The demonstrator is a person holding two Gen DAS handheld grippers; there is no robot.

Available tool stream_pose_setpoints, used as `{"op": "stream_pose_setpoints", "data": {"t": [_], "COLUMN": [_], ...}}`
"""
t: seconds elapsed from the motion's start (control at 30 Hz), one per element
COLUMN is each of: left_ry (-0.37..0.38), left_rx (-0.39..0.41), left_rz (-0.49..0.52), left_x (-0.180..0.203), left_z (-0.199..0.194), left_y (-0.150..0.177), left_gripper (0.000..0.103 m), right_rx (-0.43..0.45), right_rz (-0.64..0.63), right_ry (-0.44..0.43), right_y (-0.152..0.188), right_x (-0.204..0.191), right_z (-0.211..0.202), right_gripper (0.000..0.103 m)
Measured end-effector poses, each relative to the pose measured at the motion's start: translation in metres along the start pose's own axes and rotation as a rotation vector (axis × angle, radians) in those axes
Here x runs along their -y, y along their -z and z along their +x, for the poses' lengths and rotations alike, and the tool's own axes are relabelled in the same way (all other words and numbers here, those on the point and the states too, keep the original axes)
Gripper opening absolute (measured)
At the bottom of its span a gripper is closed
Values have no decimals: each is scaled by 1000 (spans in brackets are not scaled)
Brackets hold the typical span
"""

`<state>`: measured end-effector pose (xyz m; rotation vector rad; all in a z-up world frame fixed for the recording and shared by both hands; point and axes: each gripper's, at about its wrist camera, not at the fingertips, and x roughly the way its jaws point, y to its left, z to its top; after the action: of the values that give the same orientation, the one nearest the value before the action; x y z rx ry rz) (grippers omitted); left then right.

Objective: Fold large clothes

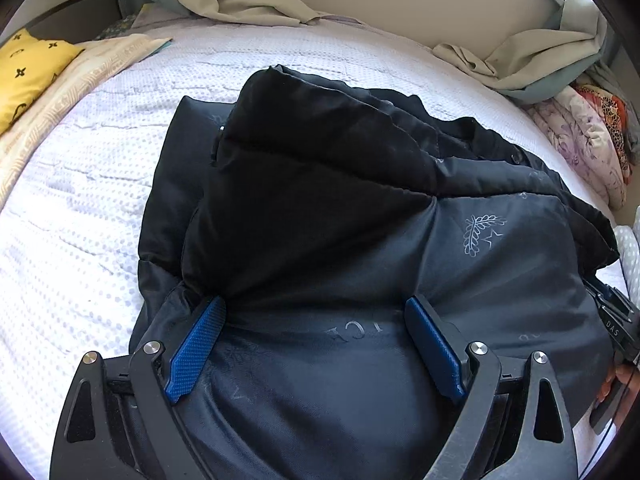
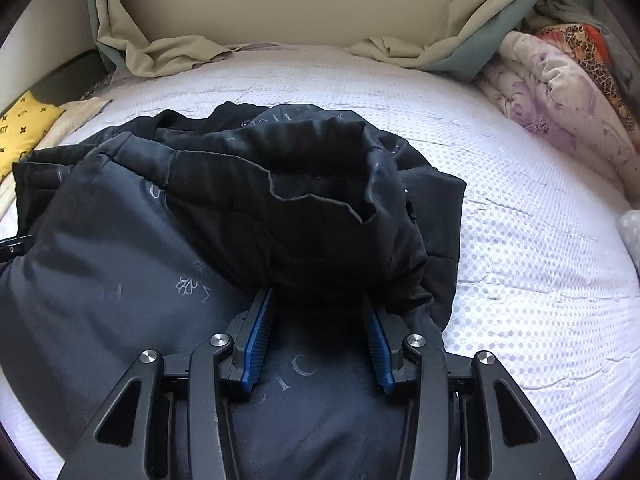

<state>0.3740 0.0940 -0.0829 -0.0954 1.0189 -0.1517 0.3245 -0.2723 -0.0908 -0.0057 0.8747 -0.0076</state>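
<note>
A large black padded jacket (image 1: pixel 320 184) with a grey printed lining lies bunched on the white dotted mattress (image 1: pixel 80 200). My left gripper (image 1: pixel 316 312) is open, its blue pads (image 1: pixel 196 348) wide apart and resting on the jacket's near edge. In the right wrist view the same jacket (image 2: pixel 200 208) lies folded over itself on the mattress (image 2: pixel 520 240). My right gripper (image 2: pixel 320 312) is partly open, with a thick fold of the jacket between its blue pads (image 2: pixel 260 336). I cannot tell whether the pads press it. The right gripper's body (image 1: pixel 616 328) shows at the left view's right edge.
A yellow patterned pillow (image 1: pixel 28 68) and a cream blanket (image 1: pixel 60 100) lie at the left. Beige-green bedding (image 2: pixel 160 56) is heaped along the far wall. A floral quilt (image 2: pixel 560 112) lies at the right.
</note>
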Motion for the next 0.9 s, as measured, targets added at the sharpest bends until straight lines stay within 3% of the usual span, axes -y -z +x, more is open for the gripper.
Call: {"op": "stream_pose_setpoints", "data": {"t": [0.27, 0.37, 0.47, 0.63, 0.9], "left_ry": [-19, -21, -7, -15, -22], "left_rx": [36, 19, 9, 25, 32], "left_rz": [3, -3, -21, -9, -12], "left_x": [2, 4, 1, 2, 4], "left_z": [-8, -14, -16, -15, -22], "left_y": [2, -1, -3, -1, -3], "left_gripper": [94, 94, 94, 95, 95], "right_rx": [-4, -17, 29, -48, -67], "right_rz": [60, 136, 250, 273, 298], "right_ry": [-45, -109, -161, -128, -138], "right_y": [-6, -17, -27, -23, -18], "right_x": [11, 22, 43, 55, 57], "right_z": [-4, -16, -37, -17, -6], "right_gripper": [40, 41, 40, 18, 17]}}
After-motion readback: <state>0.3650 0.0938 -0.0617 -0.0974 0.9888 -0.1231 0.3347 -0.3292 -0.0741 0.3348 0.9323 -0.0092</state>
